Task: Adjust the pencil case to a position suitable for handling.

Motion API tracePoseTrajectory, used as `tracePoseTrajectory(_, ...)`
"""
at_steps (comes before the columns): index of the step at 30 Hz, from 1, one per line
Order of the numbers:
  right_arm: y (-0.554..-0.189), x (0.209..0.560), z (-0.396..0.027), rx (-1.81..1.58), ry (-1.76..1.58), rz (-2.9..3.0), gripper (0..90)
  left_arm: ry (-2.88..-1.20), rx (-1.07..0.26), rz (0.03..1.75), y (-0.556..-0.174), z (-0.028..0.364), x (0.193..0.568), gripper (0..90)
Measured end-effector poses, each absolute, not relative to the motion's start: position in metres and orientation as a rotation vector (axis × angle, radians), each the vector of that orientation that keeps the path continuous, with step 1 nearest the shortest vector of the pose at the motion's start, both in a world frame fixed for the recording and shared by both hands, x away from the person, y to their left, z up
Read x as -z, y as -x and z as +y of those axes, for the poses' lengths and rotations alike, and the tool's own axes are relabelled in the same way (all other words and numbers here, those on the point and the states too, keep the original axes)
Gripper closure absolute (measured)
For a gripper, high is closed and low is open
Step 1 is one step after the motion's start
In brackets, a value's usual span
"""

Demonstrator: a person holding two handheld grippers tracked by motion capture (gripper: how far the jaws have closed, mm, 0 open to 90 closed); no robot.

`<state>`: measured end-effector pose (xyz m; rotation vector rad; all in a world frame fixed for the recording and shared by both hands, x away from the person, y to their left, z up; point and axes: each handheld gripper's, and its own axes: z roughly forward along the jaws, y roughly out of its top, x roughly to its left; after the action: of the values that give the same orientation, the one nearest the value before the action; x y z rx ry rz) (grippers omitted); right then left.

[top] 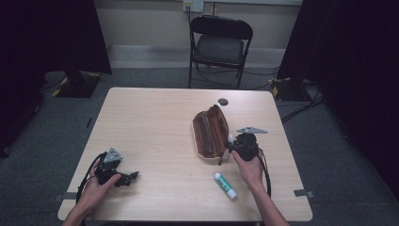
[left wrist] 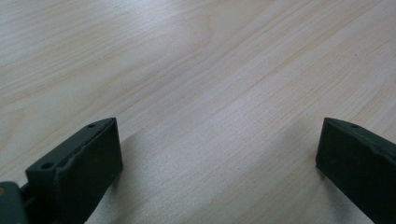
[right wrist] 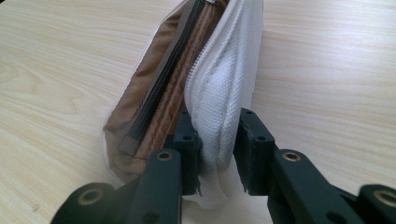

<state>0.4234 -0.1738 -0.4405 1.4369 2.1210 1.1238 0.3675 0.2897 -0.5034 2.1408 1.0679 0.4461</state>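
A brown zip pouch lies open on the right half of the wooden table, its mouth facing up. In the right gripper view the pouch shows a brown lining, a dark zip and a white fabric side wall. My right gripper sits at the pouch's near right edge, and its jaws pinch that white wall. My left gripper rests near the front left of the table, far from the pouch. Its jaws stand wide open over bare wood.
A white glue stick with a green cap lies near the front edge, just left of my right forearm. A small dark round object sits beyond the pouch near the far edge. A black folding chair stands behind the table.
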Motion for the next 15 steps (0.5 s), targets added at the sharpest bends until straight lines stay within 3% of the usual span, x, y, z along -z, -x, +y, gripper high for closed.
tracePoseTrajectory(15, -0.419, 0.442, -0.145, -1.242, -1.279, 2.334, 78.7, -2.141, -0.447, 1.067, -0.368, 0.290, 0.503, 0.0)
